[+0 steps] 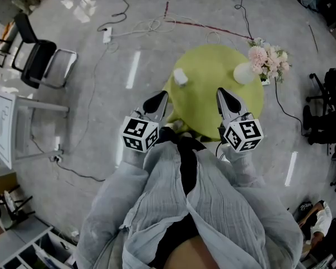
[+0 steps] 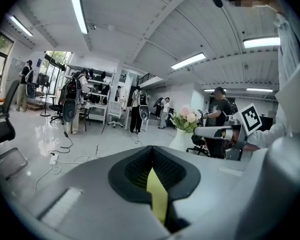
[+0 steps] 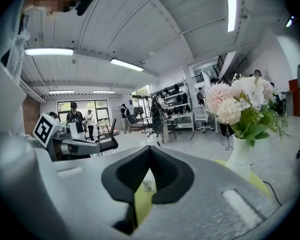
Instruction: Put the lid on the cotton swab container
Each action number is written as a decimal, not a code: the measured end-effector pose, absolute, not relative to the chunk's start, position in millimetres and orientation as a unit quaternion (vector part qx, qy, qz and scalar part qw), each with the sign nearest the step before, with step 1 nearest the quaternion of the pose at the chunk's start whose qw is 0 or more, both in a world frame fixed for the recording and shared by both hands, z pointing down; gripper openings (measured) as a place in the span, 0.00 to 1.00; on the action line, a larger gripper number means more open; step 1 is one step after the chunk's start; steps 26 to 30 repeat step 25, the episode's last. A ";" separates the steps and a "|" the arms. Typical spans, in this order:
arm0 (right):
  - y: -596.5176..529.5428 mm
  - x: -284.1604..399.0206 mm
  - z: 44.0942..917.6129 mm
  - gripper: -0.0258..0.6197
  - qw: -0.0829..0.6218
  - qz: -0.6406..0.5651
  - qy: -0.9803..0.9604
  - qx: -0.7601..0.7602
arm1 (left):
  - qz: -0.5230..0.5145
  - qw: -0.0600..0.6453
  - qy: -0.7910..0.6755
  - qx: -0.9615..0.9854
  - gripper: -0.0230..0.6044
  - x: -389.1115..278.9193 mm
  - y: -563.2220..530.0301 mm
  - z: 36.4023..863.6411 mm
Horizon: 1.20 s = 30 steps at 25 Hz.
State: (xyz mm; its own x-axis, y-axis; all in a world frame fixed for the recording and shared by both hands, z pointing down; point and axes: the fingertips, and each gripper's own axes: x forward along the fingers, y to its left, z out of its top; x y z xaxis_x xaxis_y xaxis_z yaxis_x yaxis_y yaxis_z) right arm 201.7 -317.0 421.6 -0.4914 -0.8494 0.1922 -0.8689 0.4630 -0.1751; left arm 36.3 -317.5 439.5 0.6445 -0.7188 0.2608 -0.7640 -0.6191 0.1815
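A small white cotton swab container [image 1: 181,77] stands on the left part of a round yellow-green table [image 1: 210,102]. It is too small to tell a lid from its body. My left gripper [image 1: 163,96] is held over the table's near left edge, a little short of the container, jaws shut and empty. My right gripper [image 1: 220,92] hovers over the table's near right part, also shut on nothing. In the right gripper view a small white piece of the container [image 3: 149,185] shows through the slit below the shut jaws. The left gripper view shows only table top [image 2: 157,196] there.
A white vase [image 1: 243,73] with pink and white flowers [image 1: 269,59] stands at the table's far right edge. Cables [image 1: 157,24] and a power strip [image 1: 107,35] lie on the grey floor. A black chair [image 1: 42,60] and a white table [image 1: 5,125] stand at the left. Several people stand far off.
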 end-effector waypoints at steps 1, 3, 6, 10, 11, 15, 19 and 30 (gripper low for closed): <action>-315.1 202.7 424.5 0.04 0.044 0.126 -0.854 0.503 | 0.079 0.140 -0.416 0.895 0.06 37.4 -316.2 439.6; -311.5 203.9 427.6 0.04 0.046 0.131 -0.855 0.500 | 0.074 0.142 -0.418 0.894 0.06 39.8 -313.8 439.2; -307.9 203.0 429.8 0.04 0.046 0.136 -0.856 0.496 | 0.072 0.142 -0.422 0.892 0.06 41.0 -310.1 439.3; -301.0 202.2 432.4 0.04 0.053 0.138 -0.859 0.490 | 0.073 0.144 -0.426 0.890 0.06 43.9 -302.7 441.1; -299.2 201.7 433.1 0.04 0.053 0.138 -0.860 0.489 | 0.074 0.144 -0.427 0.890 0.06 44.3 -300.8 441.8; -292.5 200.6 436.2 0.04 0.056 0.139 -0.861 0.485 | 0.076 0.146 -0.429 0.888 0.06 45.4 -293.7 445.3; -285.4 198.4 437.7 0.04 0.056 0.139 -0.862 0.483 | 0.078 0.146 -0.427 0.889 0.06 46.2 -288.9 448.5; -278.4 198.5 441.9 0.04 0.059 0.140 -0.863 0.481 | 0.083 0.141 -0.422 0.892 0.06 52.0 -283.8 452.6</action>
